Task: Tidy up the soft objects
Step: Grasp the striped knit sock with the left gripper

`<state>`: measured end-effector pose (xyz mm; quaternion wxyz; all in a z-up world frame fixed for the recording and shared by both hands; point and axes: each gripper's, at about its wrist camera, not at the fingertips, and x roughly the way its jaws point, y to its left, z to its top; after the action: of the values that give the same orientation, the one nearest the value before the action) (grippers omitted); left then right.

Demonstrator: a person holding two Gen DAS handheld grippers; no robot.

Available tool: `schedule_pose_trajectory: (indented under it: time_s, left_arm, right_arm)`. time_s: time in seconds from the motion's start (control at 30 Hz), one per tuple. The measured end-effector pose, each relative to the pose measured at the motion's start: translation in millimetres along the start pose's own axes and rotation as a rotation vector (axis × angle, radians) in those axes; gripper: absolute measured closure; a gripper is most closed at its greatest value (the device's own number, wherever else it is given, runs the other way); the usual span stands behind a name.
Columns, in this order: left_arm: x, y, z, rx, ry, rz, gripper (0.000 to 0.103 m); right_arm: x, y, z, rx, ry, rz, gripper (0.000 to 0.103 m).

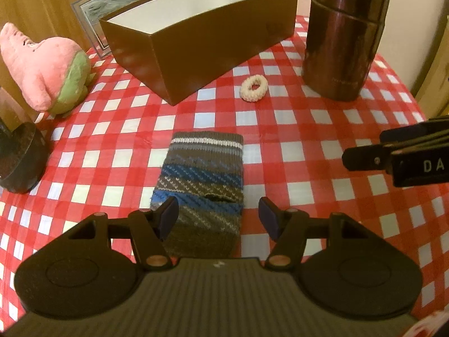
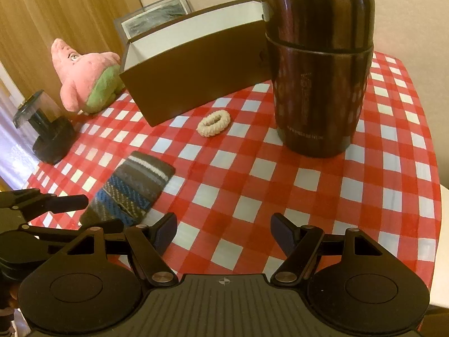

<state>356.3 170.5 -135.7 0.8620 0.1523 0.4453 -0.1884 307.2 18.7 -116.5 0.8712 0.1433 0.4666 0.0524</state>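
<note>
A striped grey and blue knitted sock [image 1: 200, 181] lies flat on the red checked tablecloth; its near end lies between the open fingers of my left gripper [image 1: 219, 214]. It also shows in the right wrist view [image 2: 132, 189]. A cream scrunchie [image 1: 254, 84] [image 2: 213, 123] lies in front of an open brown box [image 1: 179, 56] [image 2: 196, 75] with a white inside. A pink and green plush star [image 1: 47, 67] [image 2: 87, 81] sits left of the box. My right gripper [image 2: 223, 233] is open and empty over bare cloth; it also shows at the right edge of the left wrist view [image 1: 362, 158].
A tall dark brown flask [image 1: 343, 35] [image 2: 318, 67] stands right of the box. A dark grinder-like object [image 1: 21, 163] [image 2: 45, 129] stands at the left edge. A picture frame [image 1: 112, 2] leans behind the box. The table edge falls away at the right [image 2: 436, 185].
</note>
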Motion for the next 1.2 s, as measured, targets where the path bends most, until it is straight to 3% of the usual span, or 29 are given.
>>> schedule_pose_trajectory:
  time_s: [0.6,0.87,1.2]
  left_arm:
    - [42,-10,-7,0.076,0.031,0.101,0.038]
    - [48,7,-4,0.084,0.026,0.133,0.038]
    - [45,36,6,0.014,0.037,0.082,0.038]
  right_arm:
    - [21,-15,-7,0.058,0.055,-0.019,0.030]
    - [24,-21,-7,0.083,0.063,-0.026,0.030]
    - [28,-21,-7,0.087,0.074,-0.023,0.030]
